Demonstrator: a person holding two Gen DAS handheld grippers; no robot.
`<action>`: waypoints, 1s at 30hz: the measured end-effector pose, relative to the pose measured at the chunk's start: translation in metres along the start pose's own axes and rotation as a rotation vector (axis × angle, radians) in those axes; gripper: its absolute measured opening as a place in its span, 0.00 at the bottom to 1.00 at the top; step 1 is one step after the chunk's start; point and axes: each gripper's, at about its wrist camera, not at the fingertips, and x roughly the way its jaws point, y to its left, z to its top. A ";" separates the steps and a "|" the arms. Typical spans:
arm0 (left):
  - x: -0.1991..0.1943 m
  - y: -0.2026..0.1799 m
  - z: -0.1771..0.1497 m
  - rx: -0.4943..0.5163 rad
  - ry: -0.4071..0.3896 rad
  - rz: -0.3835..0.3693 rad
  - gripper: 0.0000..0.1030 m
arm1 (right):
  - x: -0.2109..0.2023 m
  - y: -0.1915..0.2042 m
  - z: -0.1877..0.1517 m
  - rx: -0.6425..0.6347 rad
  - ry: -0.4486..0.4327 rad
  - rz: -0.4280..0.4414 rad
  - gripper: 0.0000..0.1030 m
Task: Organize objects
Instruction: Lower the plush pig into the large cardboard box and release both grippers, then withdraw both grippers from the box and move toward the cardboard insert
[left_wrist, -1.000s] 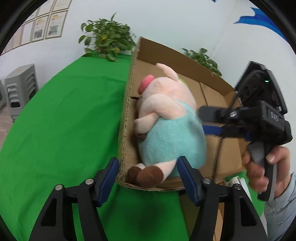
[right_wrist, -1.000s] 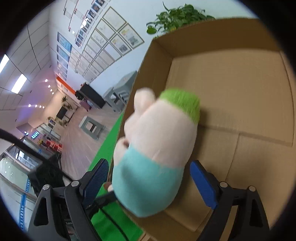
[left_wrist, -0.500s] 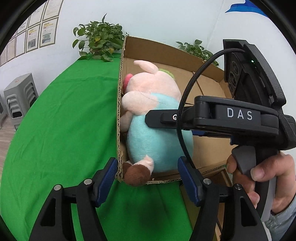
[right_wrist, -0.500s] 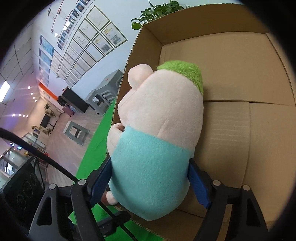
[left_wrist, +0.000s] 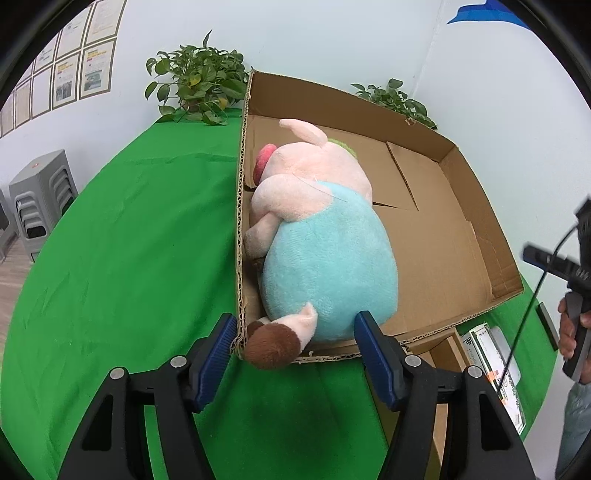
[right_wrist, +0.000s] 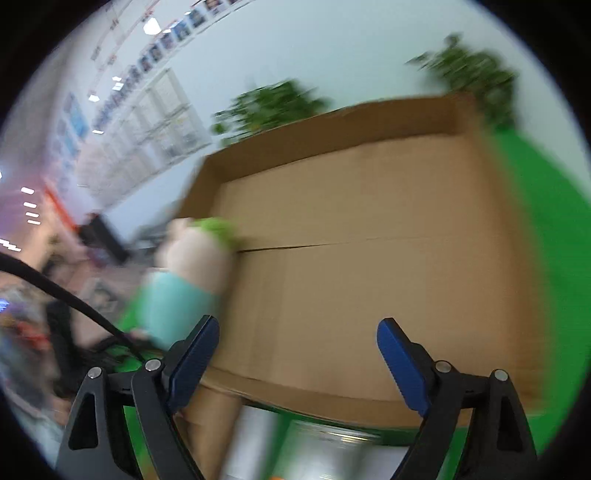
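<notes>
Where plants (left_wrist: 197, 88) stand, box (left_wrist: 443, 236).

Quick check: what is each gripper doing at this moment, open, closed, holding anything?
Left gripper: open, holding nothing; the plush pig lies in the cardboard box.
Right gripper: open, holding nothing.

Fuzzy cloth plush pig (left_wrist: 325, 236) in matt corrugated cardboard box (left_wrist: 443, 236)

Ahead of the left gripper (left_wrist: 293, 345), spread wide: plush pig (left_wrist: 325, 254) fills the cardboard box (left_wrist: 436, 236) along its left wall, brown foot over the near rim between the fingers. Box floor right of the fingers bare. Green tablecloth (left_wrist: 129, 258) left of them unobstructed.
</notes>
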 end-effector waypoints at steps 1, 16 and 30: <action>-0.005 -0.004 -0.005 0.003 -0.004 0.000 0.62 | -0.007 -0.020 -0.007 -0.004 0.000 -0.074 0.85; -0.023 -0.015 -0.024 -0.033 -0.038 0.029 0.49 | 0.028 -0.078 -0.049 0.048 0.058 -0.194 0.18; -0.047 -0.032 -0.035 -0.024 -0.031 0.045 0.48 | 0.026 -0.081 -0.051 0.076 0.071 -0.246 0.07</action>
